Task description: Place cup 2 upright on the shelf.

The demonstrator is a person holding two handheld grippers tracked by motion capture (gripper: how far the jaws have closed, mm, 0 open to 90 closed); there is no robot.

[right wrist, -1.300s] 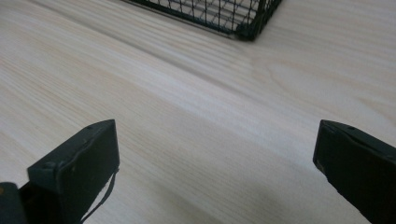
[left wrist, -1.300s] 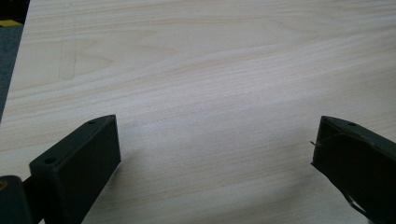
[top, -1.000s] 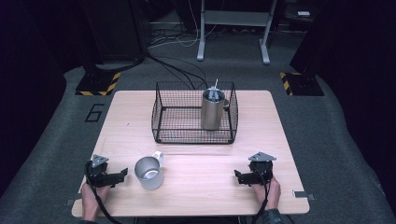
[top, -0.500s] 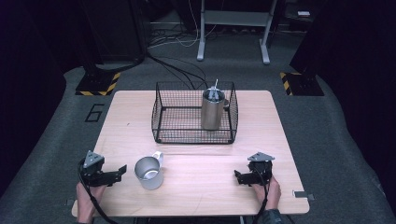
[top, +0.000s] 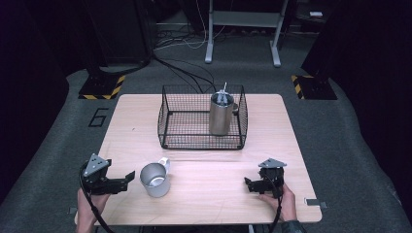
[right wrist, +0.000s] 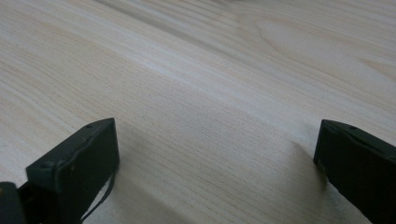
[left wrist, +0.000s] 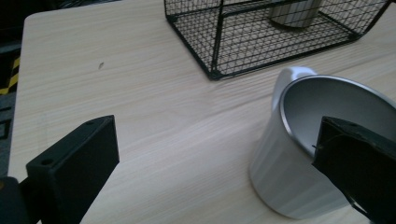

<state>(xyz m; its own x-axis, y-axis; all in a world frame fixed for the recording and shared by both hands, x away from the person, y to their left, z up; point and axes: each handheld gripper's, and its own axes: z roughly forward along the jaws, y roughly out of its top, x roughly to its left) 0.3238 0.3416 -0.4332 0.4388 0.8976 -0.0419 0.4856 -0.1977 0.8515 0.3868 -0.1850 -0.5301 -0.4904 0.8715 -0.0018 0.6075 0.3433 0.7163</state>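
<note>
The table (top: 204, 167) is pale wood with fine straight grain and one small dark speck. On it a mug (top: 154, 179) is white outside, ribbed, with a dull silver inside. The basket (top: 167, 121) is black wire in a small square mesh, and the tall can (top: 220, 115) in it is brushed silver. Both grippers, left (top: 127, 177) and right (top: 249, 184), are black, each topped by a grey plate. The floor (top: 53, 141) is dark grey carpet, with yellow-and-black striped plates (top: 101, 87).

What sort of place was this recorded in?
Probably a lab or recording studio: a lone wooden table on grey carpet, hazard-striped stand bases, and loose cables trailing behind.
</note>
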